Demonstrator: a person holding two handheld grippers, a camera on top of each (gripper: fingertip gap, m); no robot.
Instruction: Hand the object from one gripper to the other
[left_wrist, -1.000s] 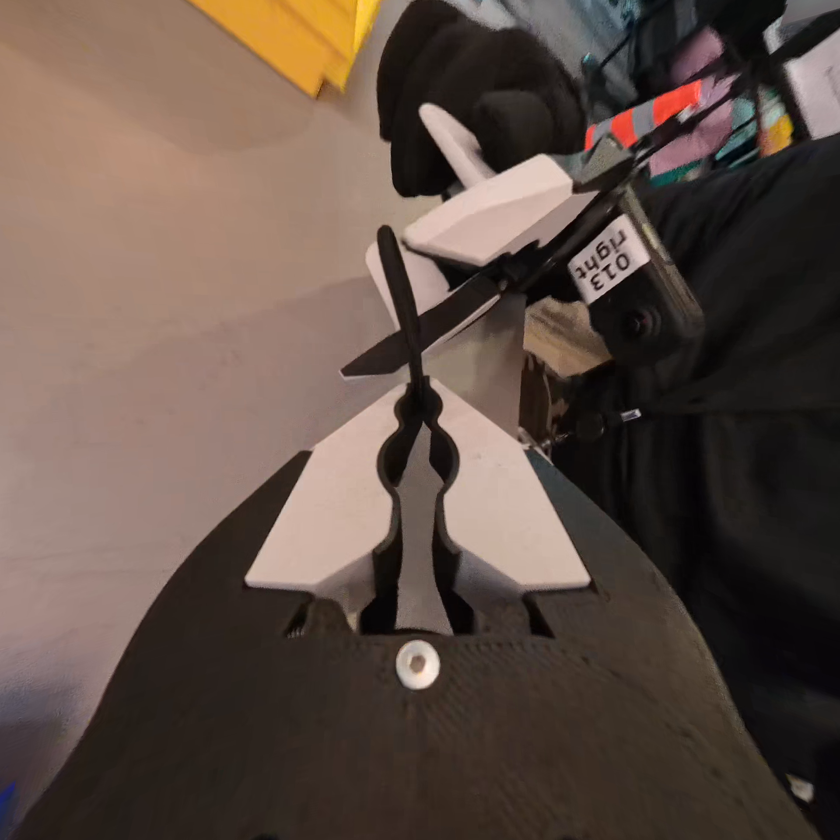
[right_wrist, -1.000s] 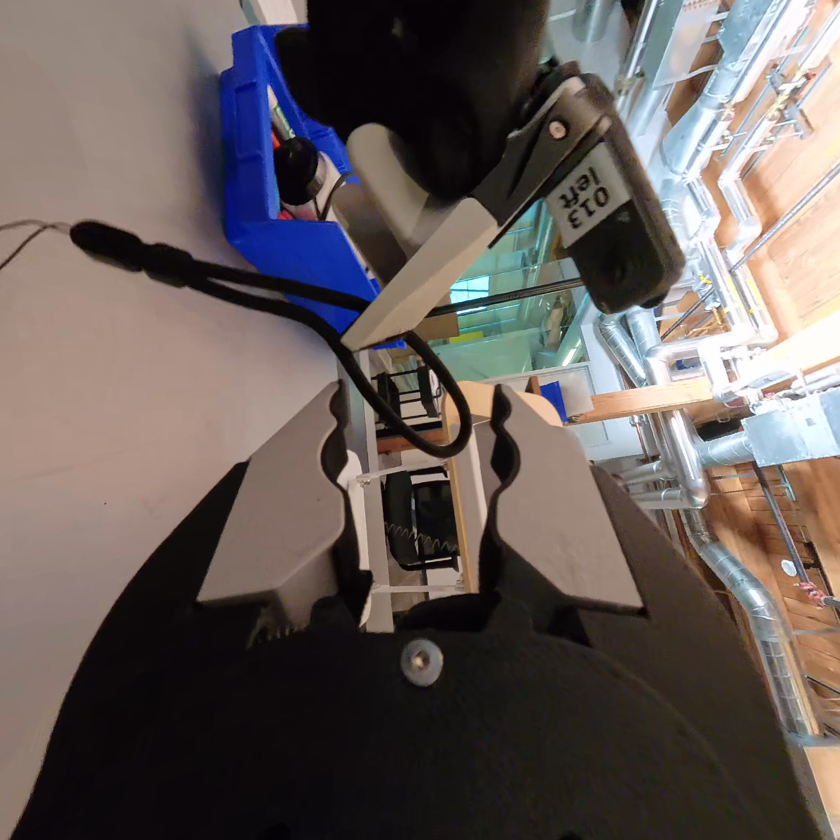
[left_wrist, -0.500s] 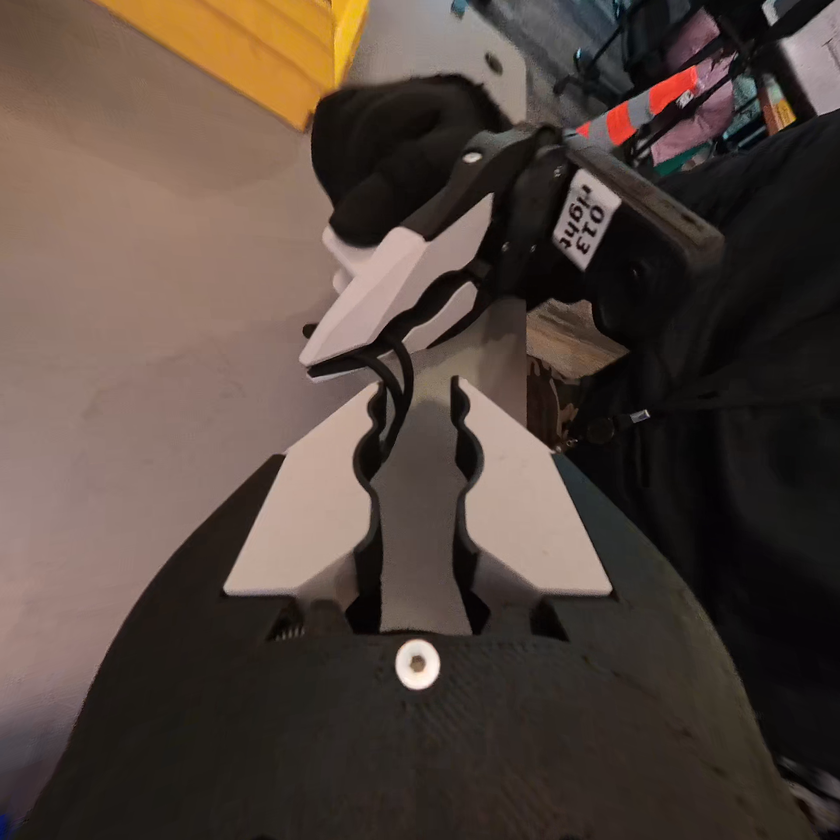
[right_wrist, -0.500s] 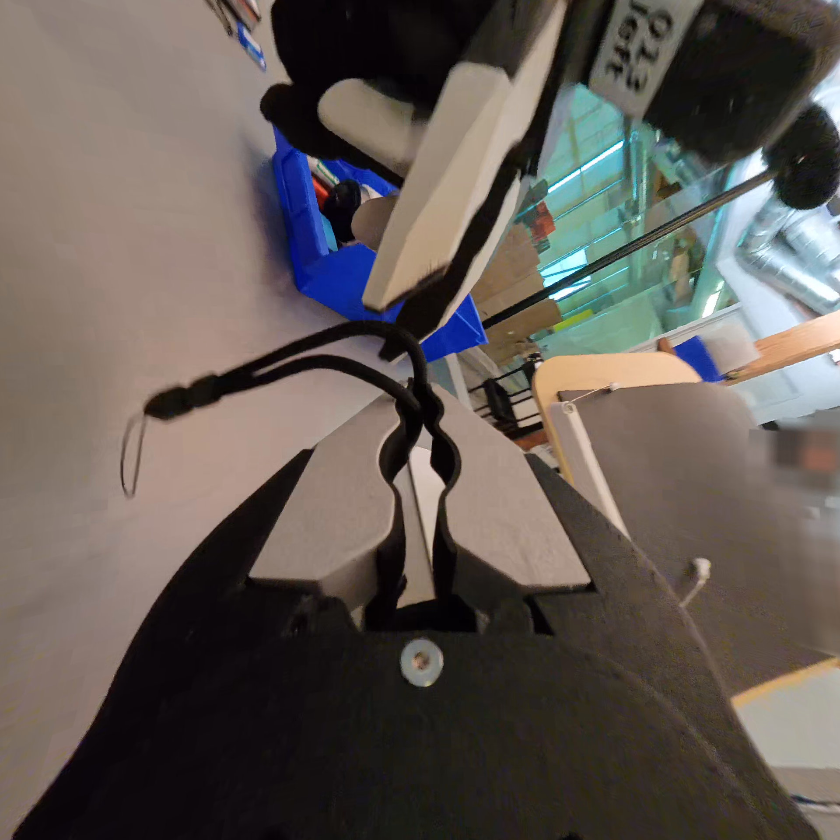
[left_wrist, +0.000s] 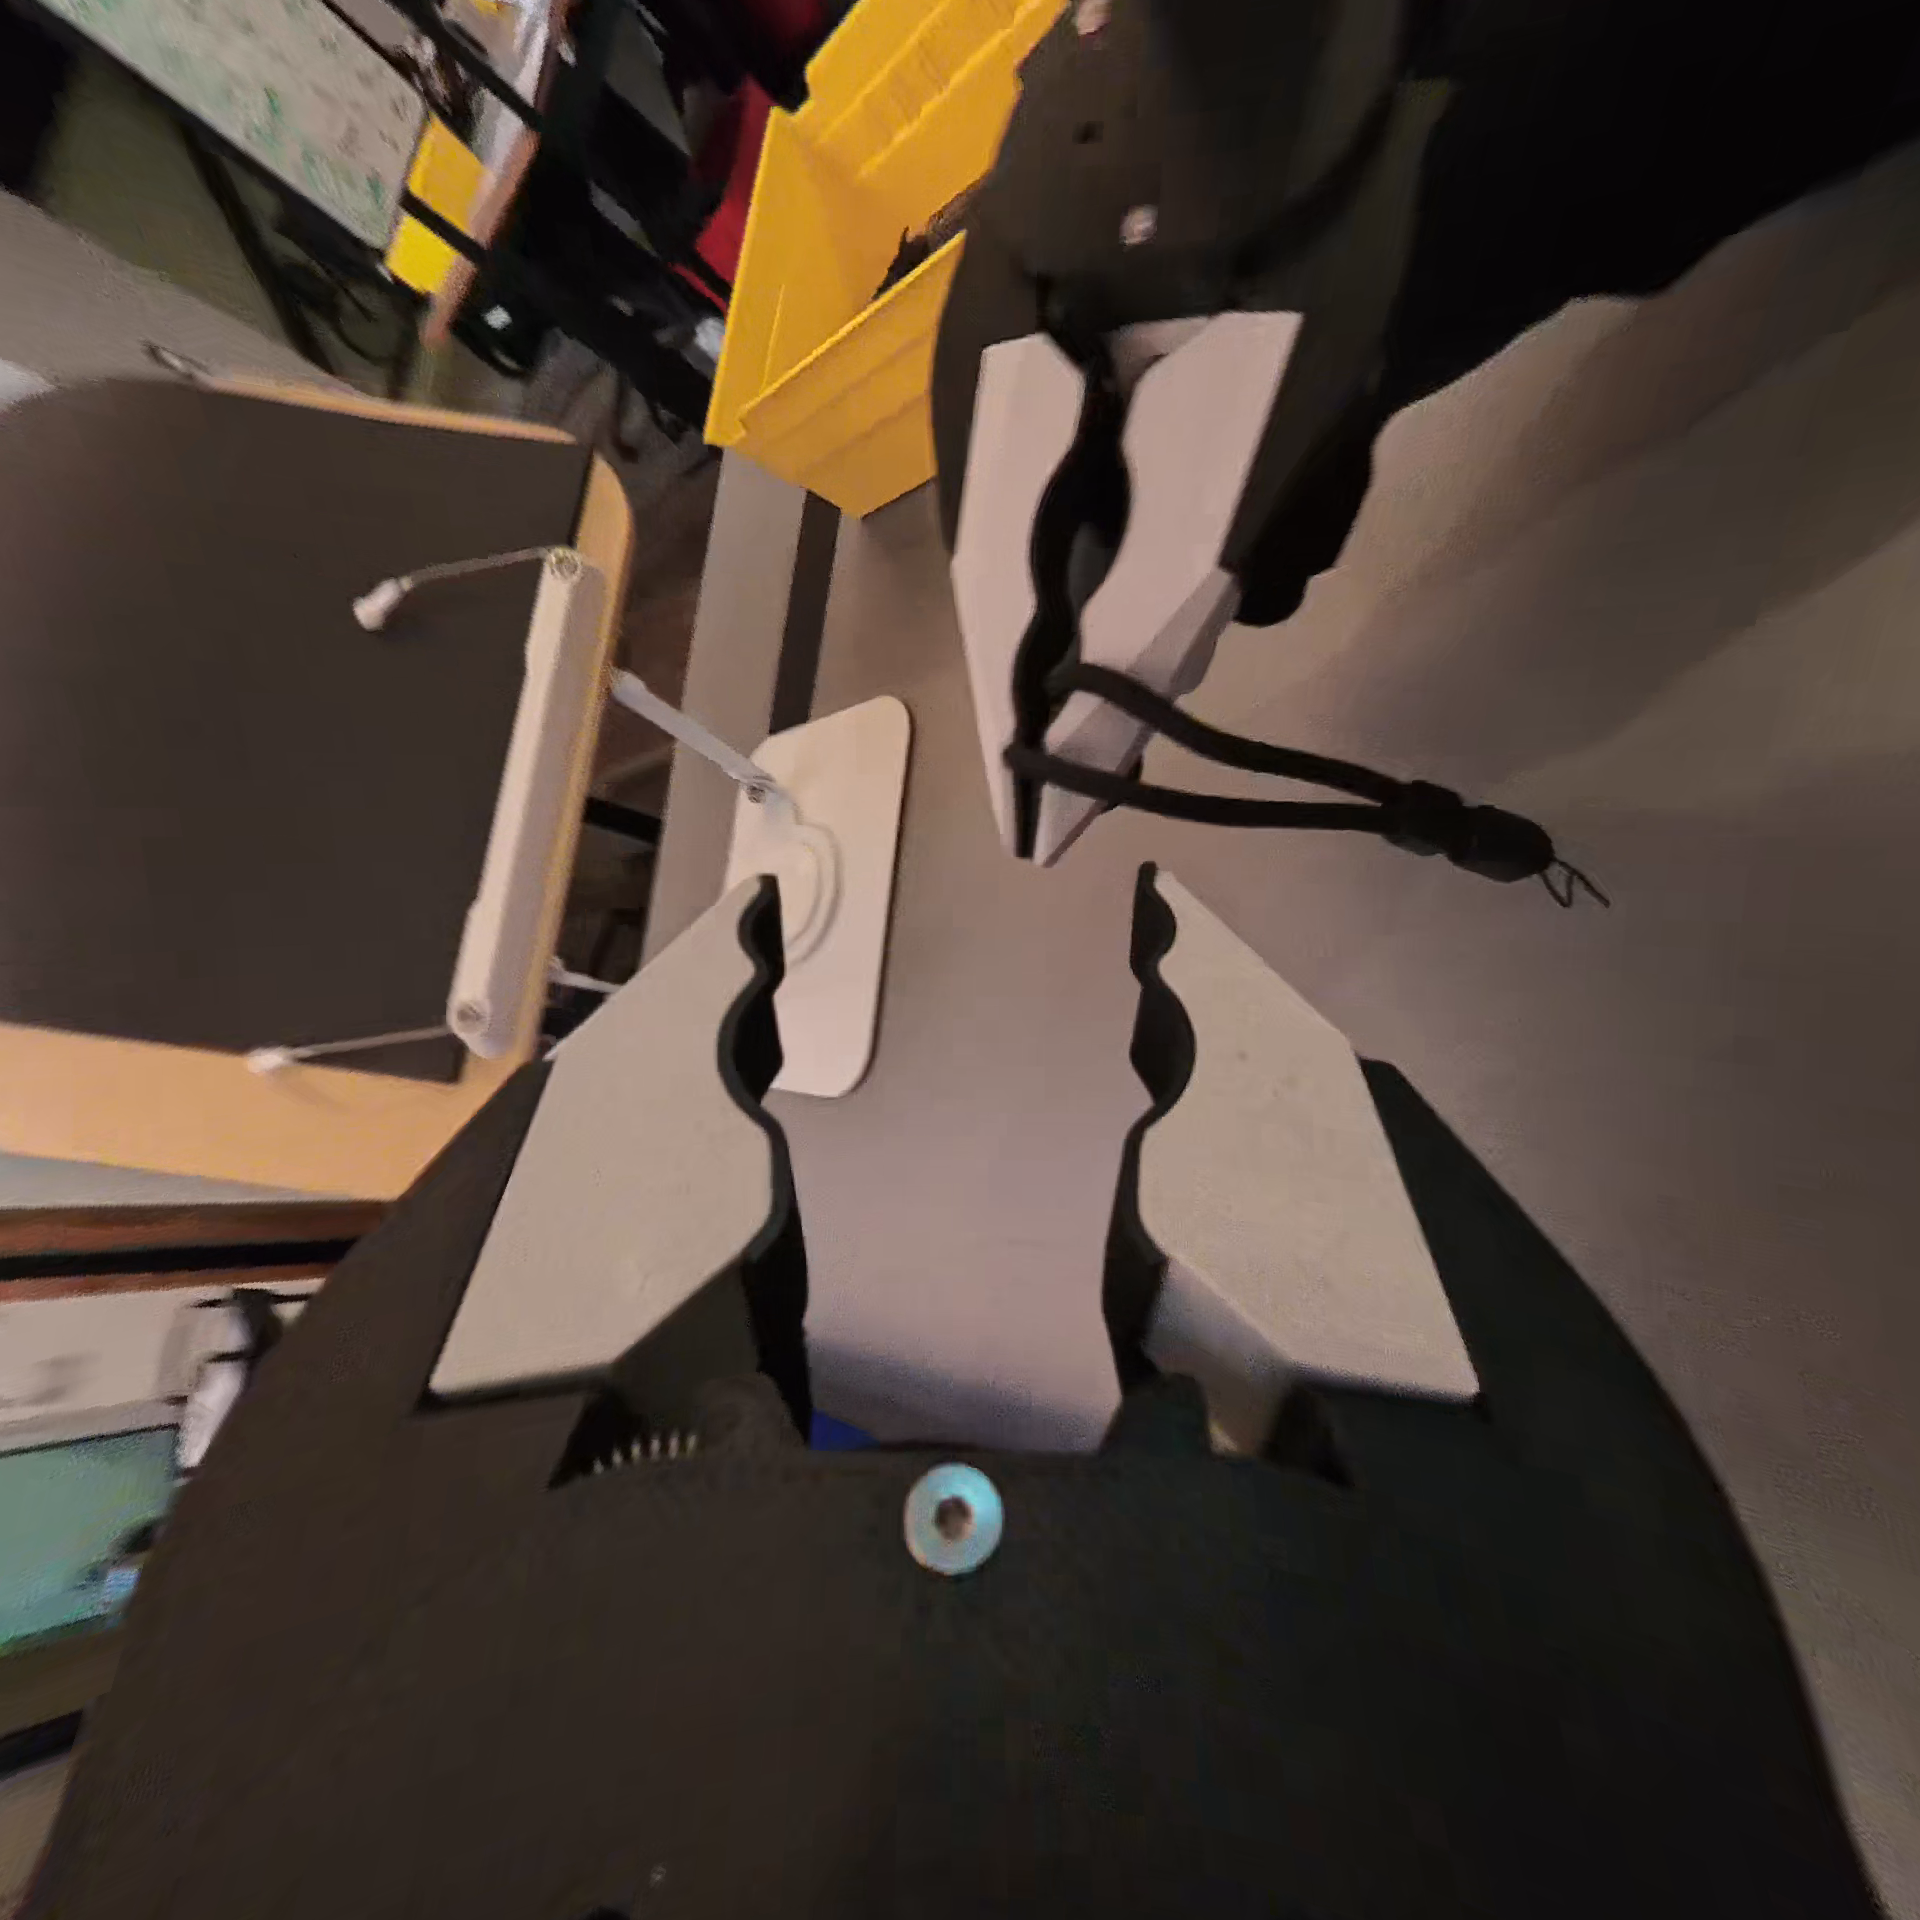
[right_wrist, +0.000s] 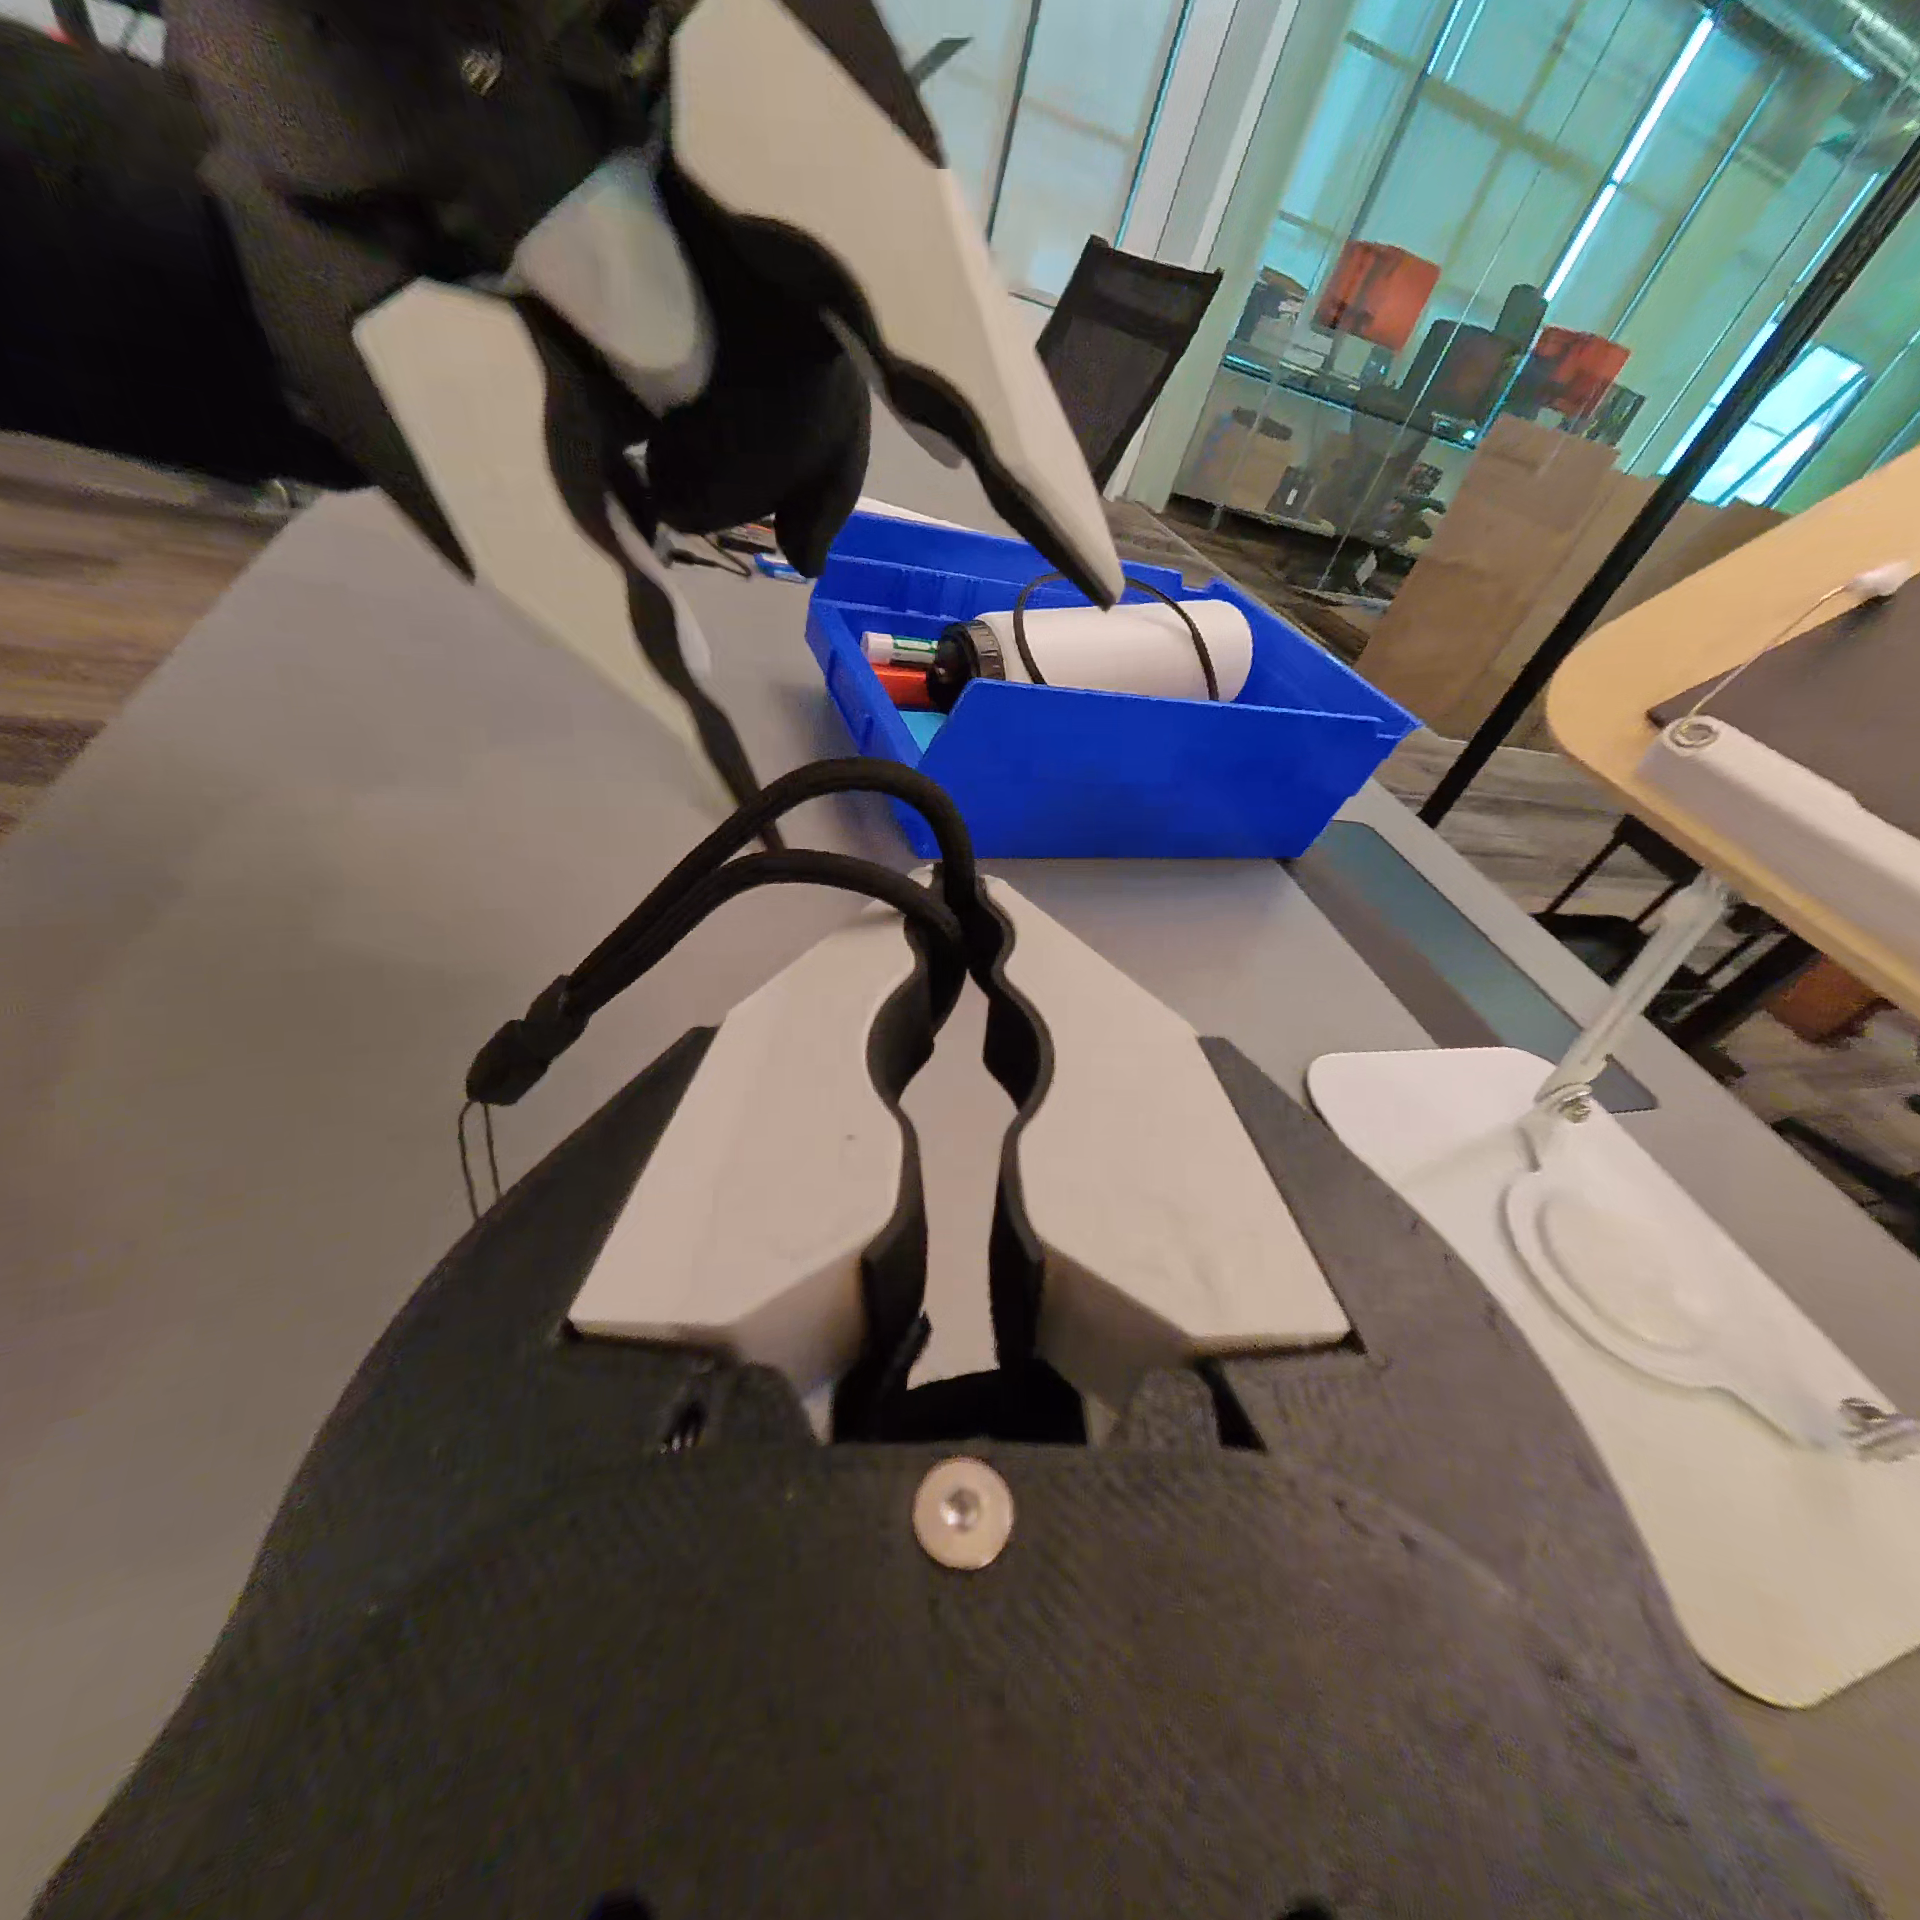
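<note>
The object is a black cord loop (right_wrist: 854, 771) with a knotted end. My right gripper (right_wrist: 958, 902) is shut on the loop at its fingertips, and the knotted end hangs off to the left. In the left wrist view the right gripper (left_wrist: 1029, 831) comes down from above with the cord (left_wrist: 1455, 821) trailing to the right over the grey table (left_wrist: 1610, 1195). My left gripper (left_wrist: 956, 878) is wide open and empty, just below the right gripper's tips. It also shows in the right wrist view (right_wrist: 925, 701), open, above and behind the cord. A black-gloved hand holds it.
A blue bin (right_wrist: 1122, 779) holding a white cylinder (right_wrist: 1122, 644) and markers stands behind the grippers. A yellow bin (left_wrist: 842, 395) sits at the table's far end. A white stand base (right_wrist: 1558, 1299) carries a dark board (left_wrist: 260, 675) off the table's edge. Only a small space, under 4 cm, lies between the two pairs of fingers.
The left gripper, shut on the cord a second ago, has opened wide and drawn back. The right gripper closed on the loop and now holds it alone. Both views have swung round.
</note>
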